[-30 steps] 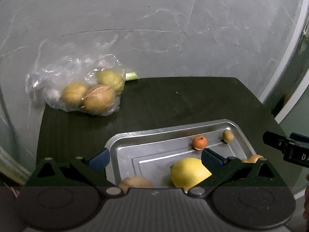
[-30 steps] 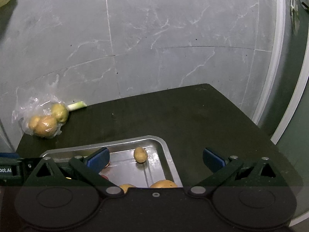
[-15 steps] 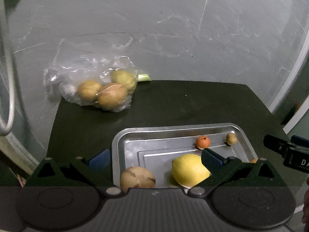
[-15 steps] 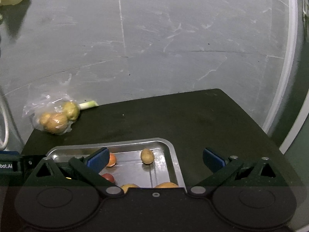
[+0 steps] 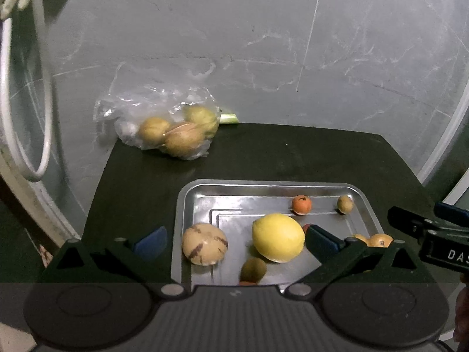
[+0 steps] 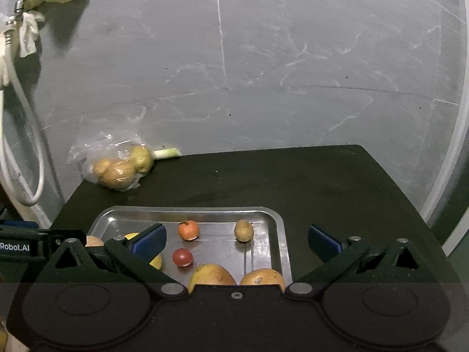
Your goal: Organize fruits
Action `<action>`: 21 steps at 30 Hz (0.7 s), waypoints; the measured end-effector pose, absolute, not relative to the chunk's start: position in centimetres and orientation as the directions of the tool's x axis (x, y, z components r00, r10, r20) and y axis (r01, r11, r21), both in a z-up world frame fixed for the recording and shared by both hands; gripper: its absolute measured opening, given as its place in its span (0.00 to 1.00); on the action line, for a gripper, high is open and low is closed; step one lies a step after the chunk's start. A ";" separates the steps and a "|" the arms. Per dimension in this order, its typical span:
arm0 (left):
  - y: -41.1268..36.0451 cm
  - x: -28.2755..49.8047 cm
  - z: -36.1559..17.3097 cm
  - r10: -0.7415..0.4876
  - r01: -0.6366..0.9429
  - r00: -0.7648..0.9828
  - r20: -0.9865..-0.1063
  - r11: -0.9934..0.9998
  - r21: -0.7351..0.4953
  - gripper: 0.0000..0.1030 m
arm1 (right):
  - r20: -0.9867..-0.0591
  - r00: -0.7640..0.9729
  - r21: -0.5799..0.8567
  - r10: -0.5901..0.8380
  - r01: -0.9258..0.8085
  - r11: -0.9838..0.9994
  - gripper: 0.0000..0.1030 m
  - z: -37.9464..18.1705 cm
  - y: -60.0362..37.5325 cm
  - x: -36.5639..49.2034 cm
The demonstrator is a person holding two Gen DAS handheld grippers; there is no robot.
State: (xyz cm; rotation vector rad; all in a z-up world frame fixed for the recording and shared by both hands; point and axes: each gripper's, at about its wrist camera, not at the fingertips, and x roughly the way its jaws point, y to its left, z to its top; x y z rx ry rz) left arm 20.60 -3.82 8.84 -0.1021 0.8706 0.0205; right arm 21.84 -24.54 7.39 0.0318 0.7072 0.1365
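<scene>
Several loose fruits are already sitting in the metal tray (image 5: 187,202), among them a lemon (image 5: 278,237); a bag of fruit (image 5: 173,130) is still waiting at the table's far corner. Left gripper (image 5: 234,240) and right gripper (image 6: 234,239) are both hanging wide open, gripping nothing.

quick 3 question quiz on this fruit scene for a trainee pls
1. True or false: the plastic bag of fruit lies inside the metal tray.
2. Is either the left gripper or the right gripper holding fruit?
3. Which is the biggest yellow fruit in the tray: A) the lemon B) a banana C) a pear?

Key: 1. False, it lies on the black table beyond the tray. 2. No, both are open and empty. 3. A.
</scene>
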 end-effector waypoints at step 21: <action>-7.1 14.9 9.9 0.086 -0.203 0.656 -0.750 0.977 -0.065 0.99 | -0.620 0.747 0.104 0.240 -0.226 0.969 0.99 7.8 -27.6 19.4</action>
